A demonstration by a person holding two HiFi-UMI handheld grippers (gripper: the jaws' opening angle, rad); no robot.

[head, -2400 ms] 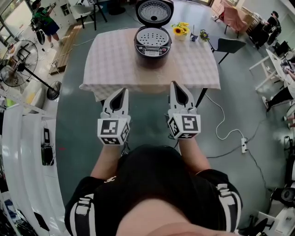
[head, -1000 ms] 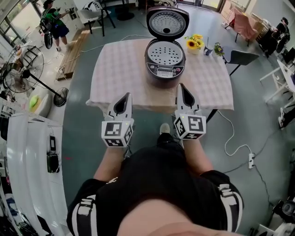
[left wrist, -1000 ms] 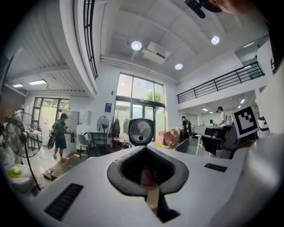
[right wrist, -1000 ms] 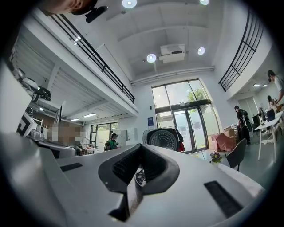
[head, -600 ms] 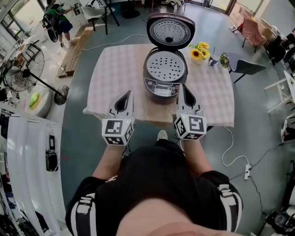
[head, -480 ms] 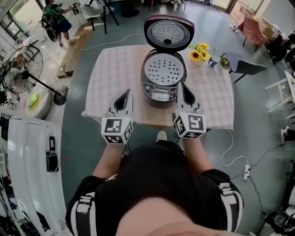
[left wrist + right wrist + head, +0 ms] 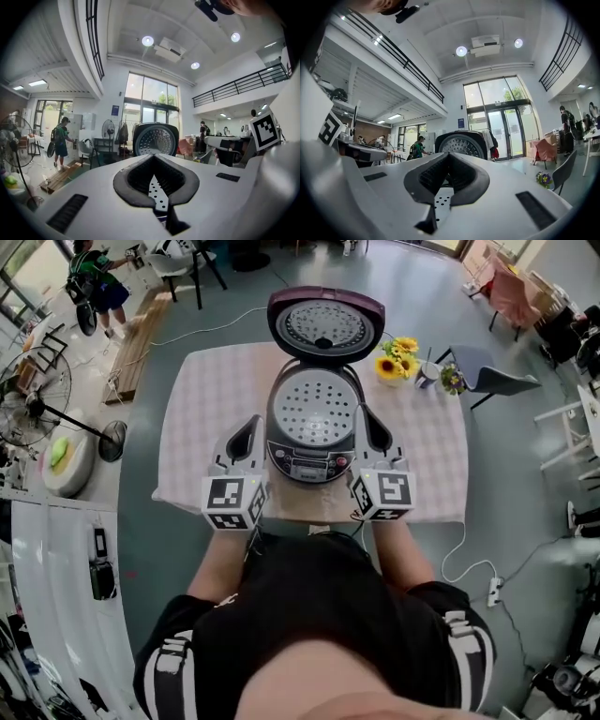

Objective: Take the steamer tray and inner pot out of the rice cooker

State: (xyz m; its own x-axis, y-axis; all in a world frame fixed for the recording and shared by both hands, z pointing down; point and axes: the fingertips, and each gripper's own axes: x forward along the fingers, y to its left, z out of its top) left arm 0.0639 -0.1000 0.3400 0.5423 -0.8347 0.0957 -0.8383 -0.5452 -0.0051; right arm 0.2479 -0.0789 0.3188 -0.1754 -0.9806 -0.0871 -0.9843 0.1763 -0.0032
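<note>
A dark rice cooker (image 7: 312,442) stands on the table with its lid (image 7: 325,324) raised at the back. The perforated steamer tray (image 7: 315,409) sits in its top and hides the inner pot. My left gripper (image 7: 247,422) is just left of the cooker body and is shut and empty. Level with it on the cooker's other side, my right gripper (image 7: 365,414) is also shut with nothing in it. In the left gripper view the closed tips (image 7: 153,157) frame the tray's holes (image 7: 157,193) and the lid (image 7: 156,139). The right gripper view shows its closed tips (image 7: 449,154), the lid (image 7: 462,143) and the tray (image 7: 440,201).
The table (image 7: 206,399) wears a checked cloth. Sunflowers (image 7: 390,356) and a small flower pot (image 7: 450,379) stand at its back right, with a dark chair (image 7: 492,382) beyond. Fans (image 7: 23,381) stand at the left. A cable and power strip (image 7: 492,592) lie on the floor at the right.
The table and cooker have come much closer. Both grippers, still shut, went from the table's front edge to either side of the cooker.
</note>
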